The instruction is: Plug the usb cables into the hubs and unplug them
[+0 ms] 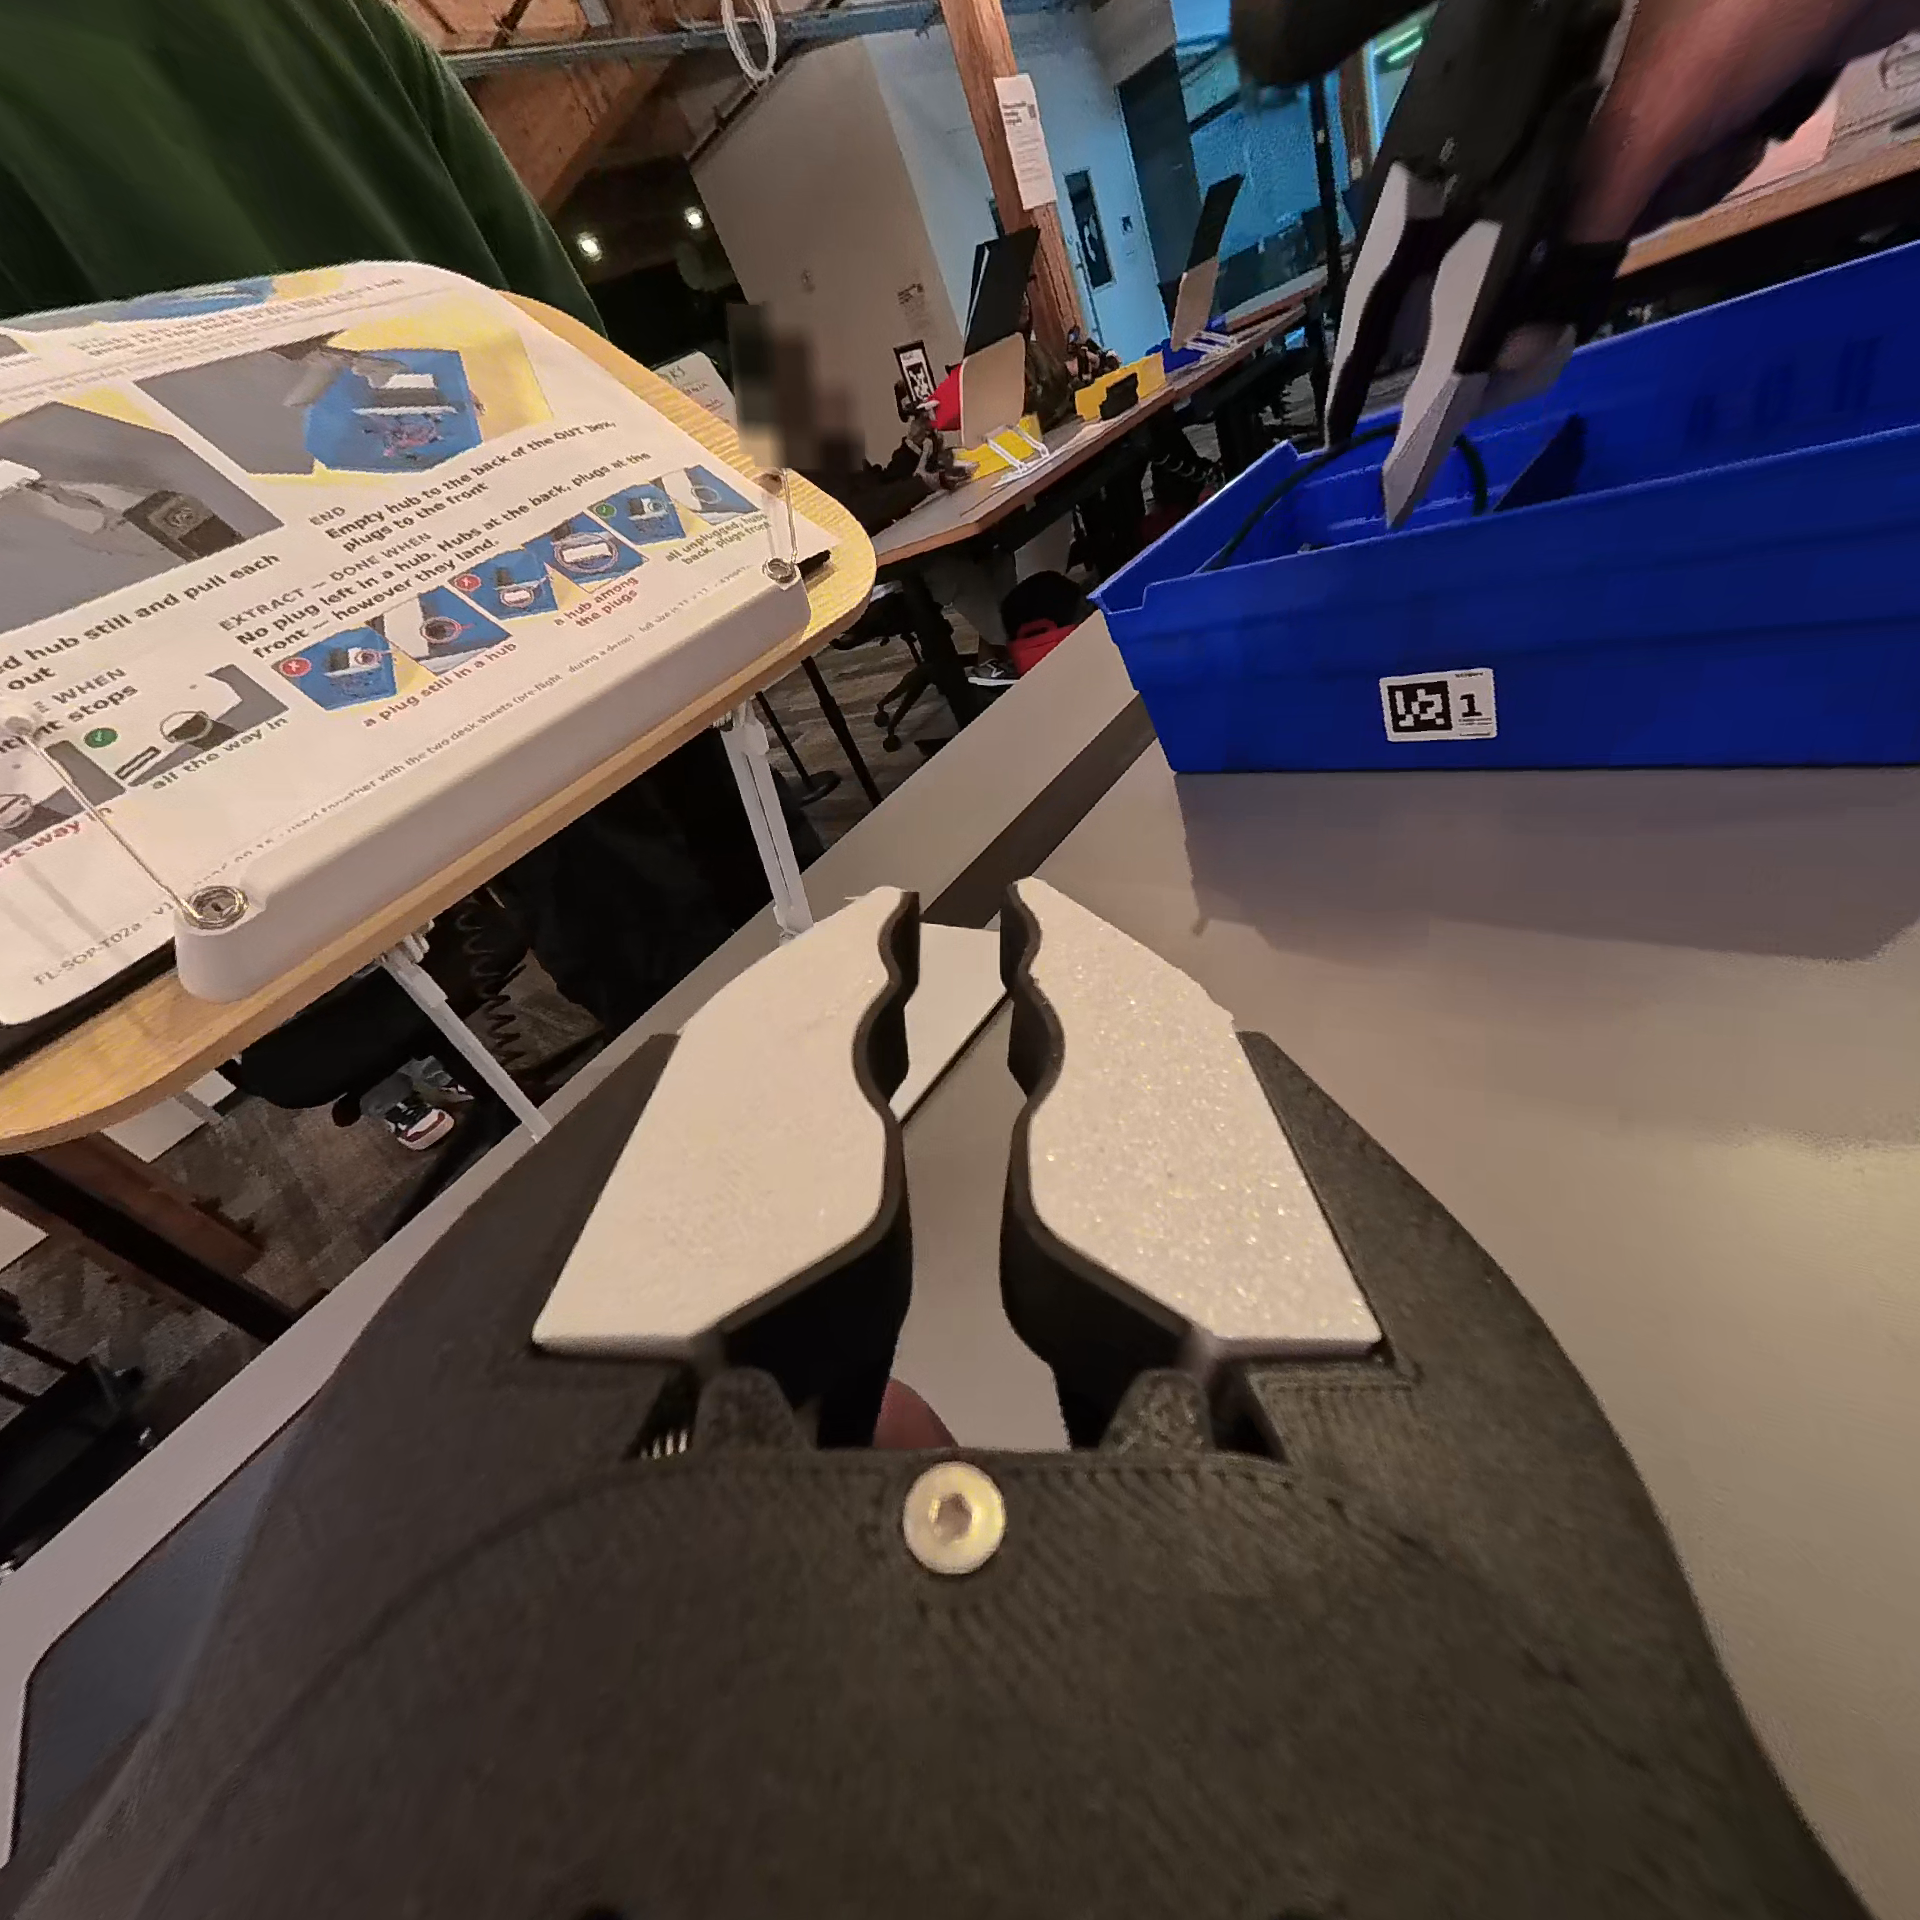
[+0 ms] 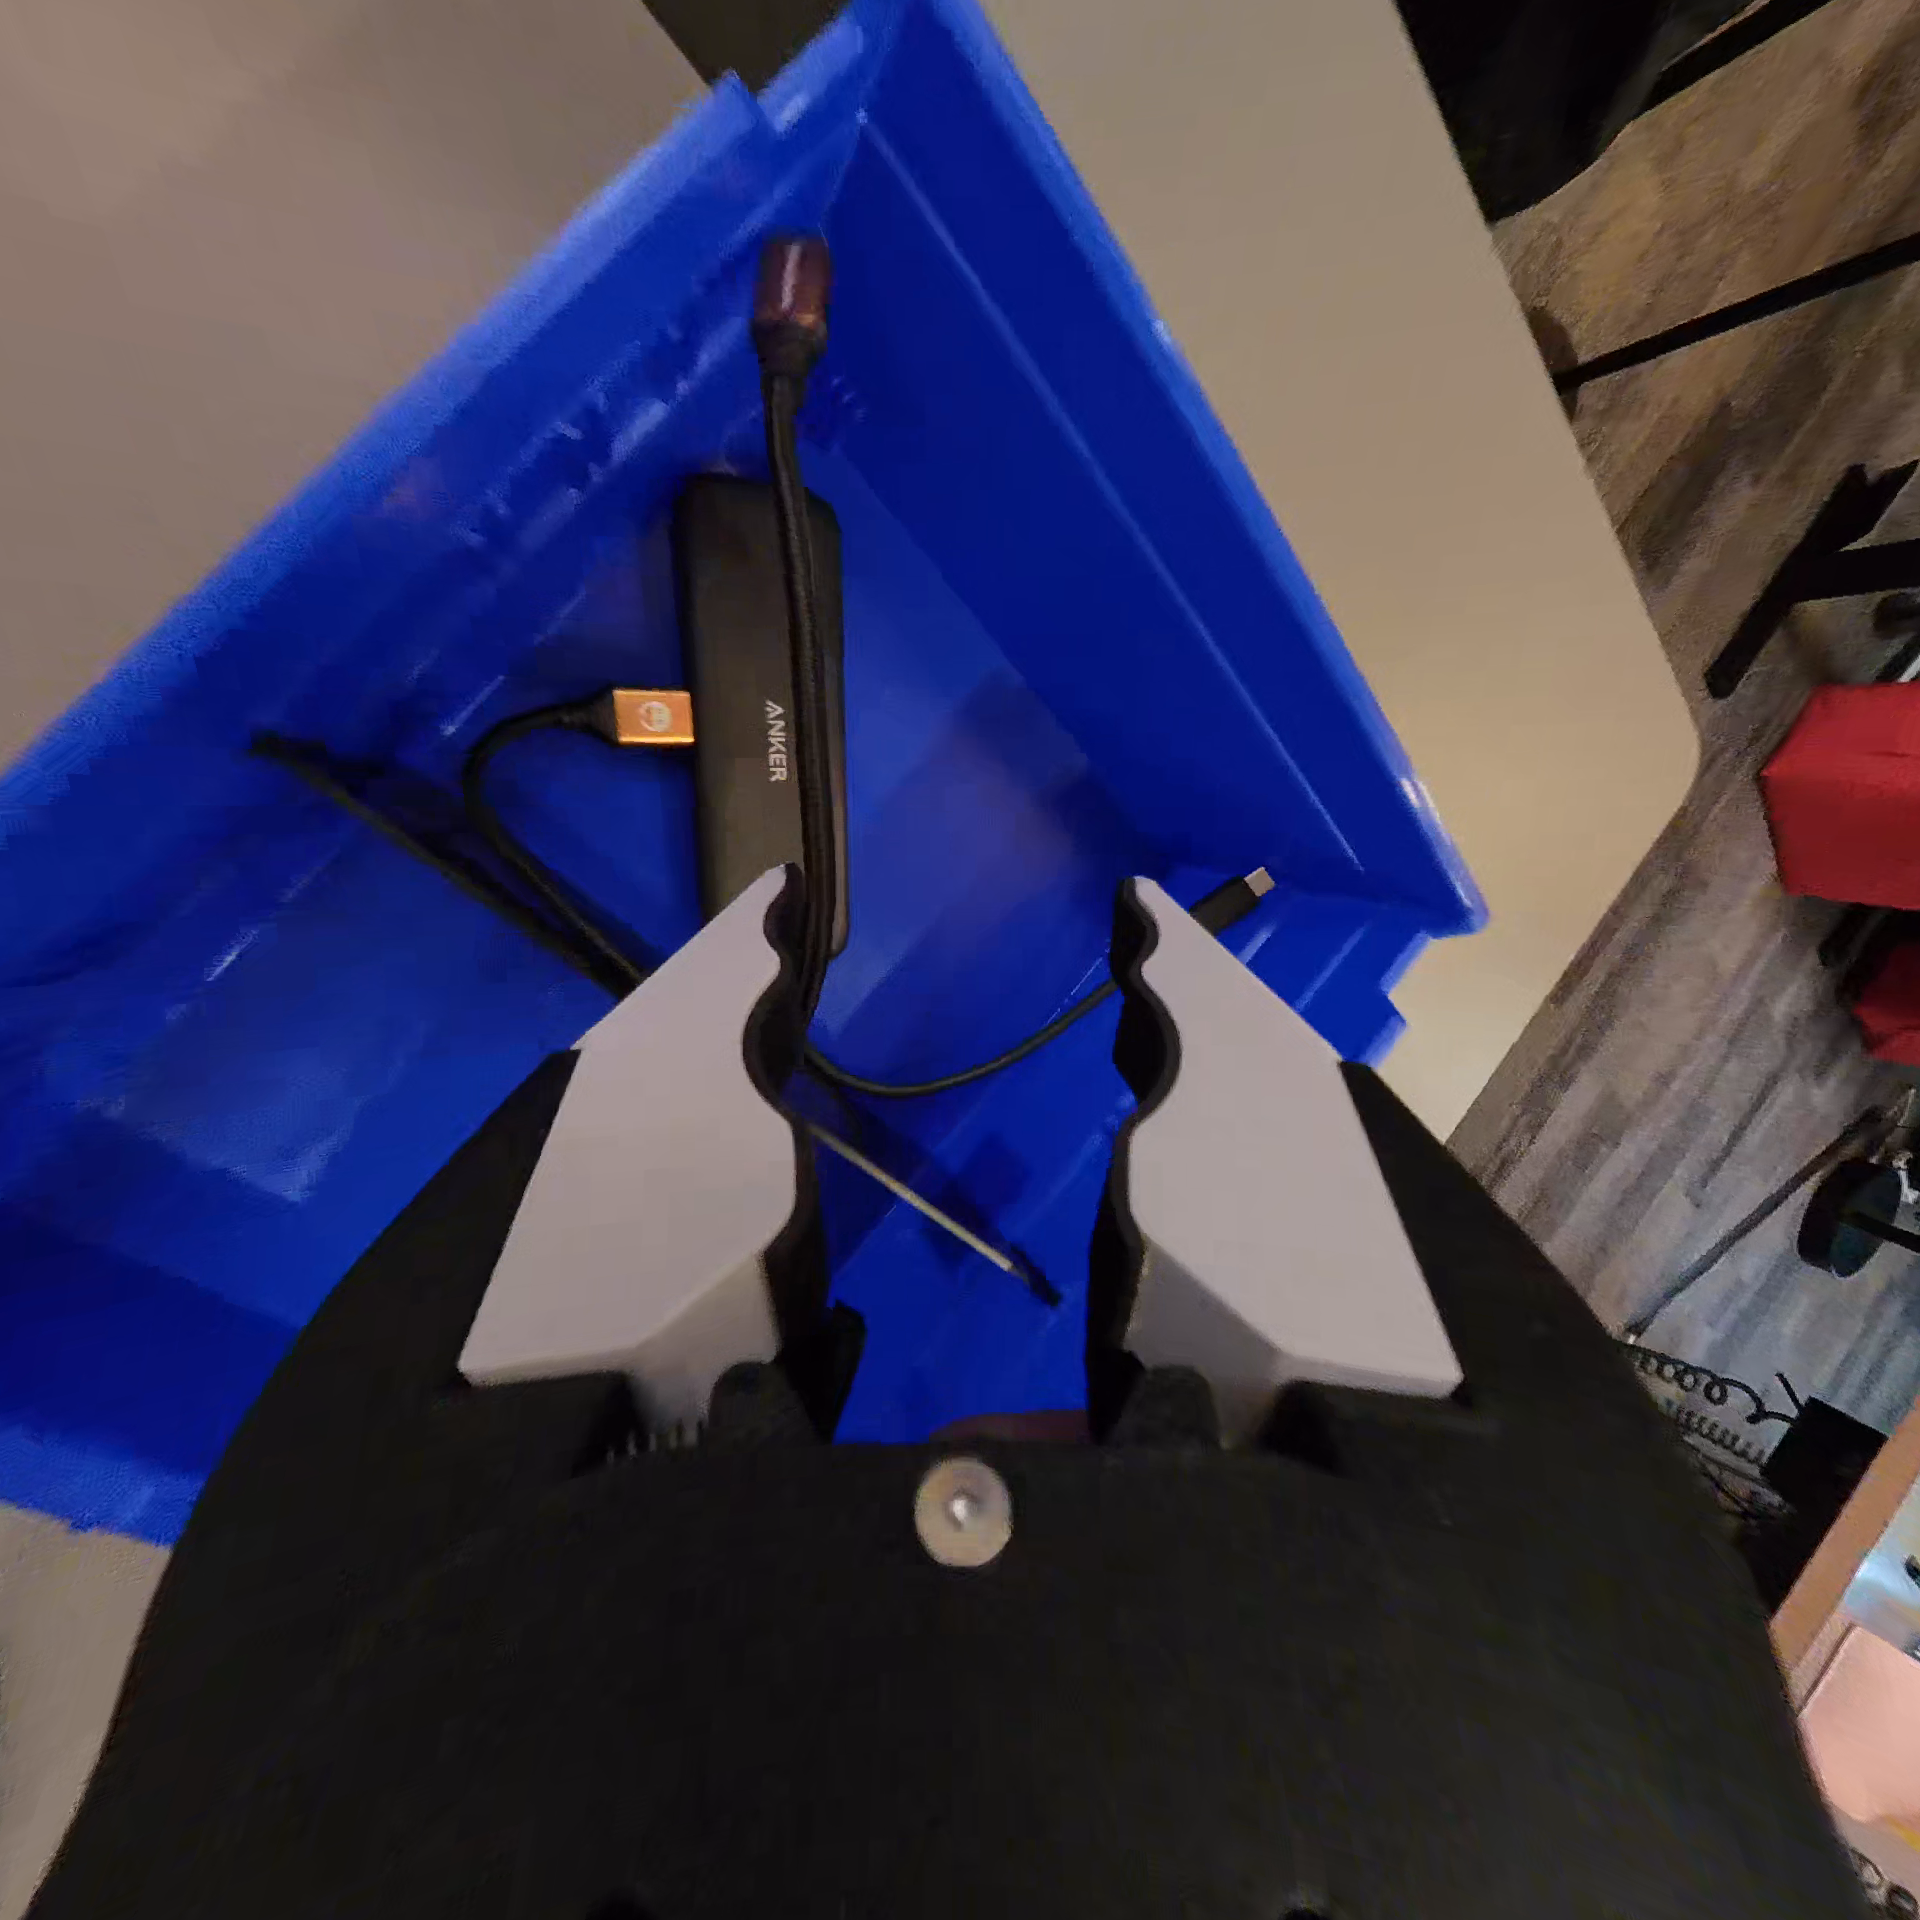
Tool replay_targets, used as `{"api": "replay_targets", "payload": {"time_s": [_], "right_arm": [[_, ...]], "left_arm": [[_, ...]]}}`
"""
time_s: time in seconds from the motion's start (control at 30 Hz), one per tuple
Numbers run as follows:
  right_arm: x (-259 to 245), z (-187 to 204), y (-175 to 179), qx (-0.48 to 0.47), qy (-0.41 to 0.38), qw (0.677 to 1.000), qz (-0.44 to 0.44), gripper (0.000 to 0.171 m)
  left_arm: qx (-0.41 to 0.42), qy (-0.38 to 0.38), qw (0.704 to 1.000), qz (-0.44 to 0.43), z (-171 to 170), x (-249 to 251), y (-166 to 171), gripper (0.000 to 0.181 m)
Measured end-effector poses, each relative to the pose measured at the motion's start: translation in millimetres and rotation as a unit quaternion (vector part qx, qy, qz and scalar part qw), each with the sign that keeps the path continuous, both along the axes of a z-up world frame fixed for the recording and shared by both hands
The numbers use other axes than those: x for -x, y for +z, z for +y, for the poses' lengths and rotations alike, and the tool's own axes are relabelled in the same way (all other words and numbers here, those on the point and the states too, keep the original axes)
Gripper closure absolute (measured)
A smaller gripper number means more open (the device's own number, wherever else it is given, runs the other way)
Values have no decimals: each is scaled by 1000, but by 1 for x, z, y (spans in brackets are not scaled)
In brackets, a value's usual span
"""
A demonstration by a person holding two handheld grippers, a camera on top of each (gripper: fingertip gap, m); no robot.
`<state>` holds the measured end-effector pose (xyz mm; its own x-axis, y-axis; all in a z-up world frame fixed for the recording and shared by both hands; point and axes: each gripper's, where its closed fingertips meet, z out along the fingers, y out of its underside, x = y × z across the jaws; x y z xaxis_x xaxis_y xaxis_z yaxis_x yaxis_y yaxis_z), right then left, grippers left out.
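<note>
Grey worktop (image 1: 1558,1143) lies under the left gripper (image 1: 961,925), jaws nearly closed, empty. Right gripper (image 2: 956,904) hangs over the blue bin (image 2: 1091,520), jaws wide, empty; black hub (image 2: 743,675) lies just beyond them, orange plug (image 2: 651,718) touching its left side.

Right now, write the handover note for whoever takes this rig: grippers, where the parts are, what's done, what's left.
Left gripper: jaws a little apart, holding nothing, low over the grey table, short of the blue bin.
Right gripper: open, empty, reaching down into the bin over the black hub.
Parts: the hub lies in the bin. An orange-headed plug sits at its side, apparently plugged in. A braided cable with a dark plug lies across the hub, loose. A thin cable's small plug rests near the bin's edge.
Done: apparently one plug in.
Left: the remaining plugging, then unplugging everything.
</note>
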<state>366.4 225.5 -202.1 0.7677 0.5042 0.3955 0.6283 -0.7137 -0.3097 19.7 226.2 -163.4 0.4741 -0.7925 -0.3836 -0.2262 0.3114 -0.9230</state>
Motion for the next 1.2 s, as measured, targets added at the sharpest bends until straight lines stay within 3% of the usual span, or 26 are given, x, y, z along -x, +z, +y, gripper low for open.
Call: {"api": "replay_targets", "payload": {"time_s": [0.23, 0.37, 0.47, 0.5, 0.57, 0.67, 0.8, 0.9, 1.0, 1.13, 1.2], "right_arm": [[46, -13, 70, -122, 27, 992, 19, 125], [47, -15, 90, -150, 11, 989, -6, 130], [31, -5, 73, -127, -8, 992, -7, 167], [26, -3, 62, -111, -11, 994, -11, 168], [44, -6, 47, -92, 34, 995, 12, 160], [118, -30, 45, -82, 202, 974, 66, 147], [145, -26, 17, -39, 280, 957, -66, 128], [128, -6, -7, -8, 276, 946, -170, 149], [134, 6, 11, -58, 254, 959, -110, 171], [86, 27, 65, -170, 139, 975, -16, 171], [46, 27, 71, -177, 97, 979, 6, 171]], "left_arm": [[-3, 5, 1000, -6, 0, 2, 7, 164], [-4, 6, 1000, -11, -1, 3, 11, 164], [-5, 7, 1000, -16, -2, 5, 14, 164], [-4, 6, 1000, -17, -3, 6, 15, 164], [-5, 6, 1000, -18, -3, 6, 15, 164], [-3, 7, 1000, -20, 0, 8, 15, 164], [4, 4, 1000, -14, 2, 4, 8, 164], [-6, 4, 1000, 0, -1, 3, 5, 164], [-16, 7, 1000, 2, 0, 6, 8, 165], [-4, 9, 1000, -7, 5, 9, 8, 165], [-4, 10, 1000, -5, 6, 10, 7, 165]]}}
